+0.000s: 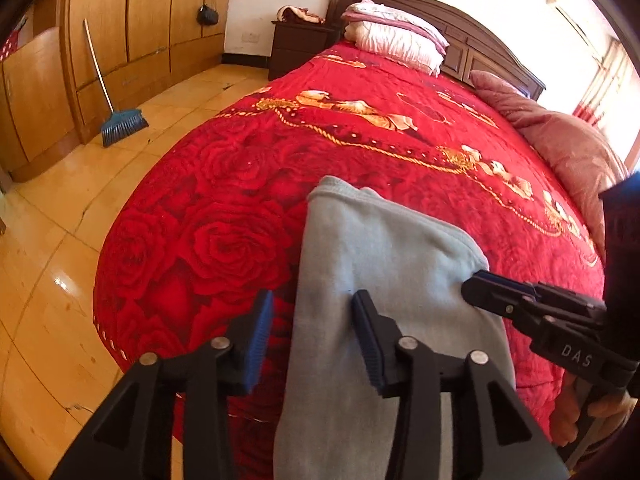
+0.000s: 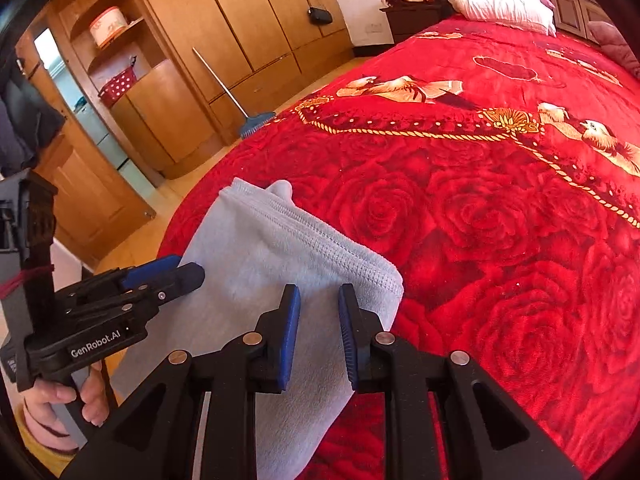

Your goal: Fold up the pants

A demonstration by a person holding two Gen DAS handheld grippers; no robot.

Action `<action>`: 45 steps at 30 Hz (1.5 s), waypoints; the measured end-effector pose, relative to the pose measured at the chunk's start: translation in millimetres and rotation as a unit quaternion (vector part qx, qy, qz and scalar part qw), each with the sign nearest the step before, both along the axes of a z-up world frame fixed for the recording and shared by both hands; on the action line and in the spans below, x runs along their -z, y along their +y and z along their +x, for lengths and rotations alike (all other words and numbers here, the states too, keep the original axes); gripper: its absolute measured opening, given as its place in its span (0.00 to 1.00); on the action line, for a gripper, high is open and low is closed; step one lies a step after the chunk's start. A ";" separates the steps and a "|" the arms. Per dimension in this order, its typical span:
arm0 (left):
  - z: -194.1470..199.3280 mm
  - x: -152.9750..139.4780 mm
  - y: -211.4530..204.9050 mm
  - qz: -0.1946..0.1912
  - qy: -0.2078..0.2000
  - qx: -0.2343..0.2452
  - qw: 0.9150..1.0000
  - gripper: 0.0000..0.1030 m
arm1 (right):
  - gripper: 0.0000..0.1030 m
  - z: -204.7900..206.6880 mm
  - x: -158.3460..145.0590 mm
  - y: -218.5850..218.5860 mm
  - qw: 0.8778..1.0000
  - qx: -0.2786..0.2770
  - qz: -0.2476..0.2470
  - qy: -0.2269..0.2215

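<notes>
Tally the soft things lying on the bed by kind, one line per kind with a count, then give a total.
Pants (light blue, folded): 1
White pillows, stacked at the headboard: 2
Pink quilt, bunched along the far side: 1
Total: 4

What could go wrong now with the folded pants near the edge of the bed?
1. The folded pale blue fleece pants hang over the edge of the red rose-patterned bedspread; they may slide toward the tiled floor.
2. The left gripper has open jaws straddling one edge, so the fold may spring open.
3. The right gripper seems to hold nothing either.
</notes>
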State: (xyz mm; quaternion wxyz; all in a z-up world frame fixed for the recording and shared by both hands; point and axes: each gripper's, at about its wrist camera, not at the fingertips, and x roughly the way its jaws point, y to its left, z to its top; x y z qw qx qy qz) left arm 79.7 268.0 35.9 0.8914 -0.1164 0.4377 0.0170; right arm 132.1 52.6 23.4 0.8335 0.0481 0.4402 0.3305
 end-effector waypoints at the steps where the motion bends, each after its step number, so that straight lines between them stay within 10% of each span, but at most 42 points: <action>1: 0.4 -1.0 0.2 -0.004 0.001 -0.001 1.000 0.44 | 0.21 0.0 -1.8 -0.7 1.000 -0.001 0.000 0.004; 11: -16.5 -21.8 -12.7 0.014 0.004 0.033 0.999 0.51 | 0.60 -33.1 -20.0 -24.5 0.999 0.007 0.037 0.034; 24: -28.1 -6.2 6.4 -0.020 0.023 0.031 0.999 0.58 | 0.60 -43.4 22.3 -20.6 0.992 -0.001 0.032 0.118; 45: -20.1 9.0 9.1 -0.057 0.021 0.047 0.997 0.64 | 0.73 -45.7 35.6 -15.1 0.993 -0.018 0.062 0.098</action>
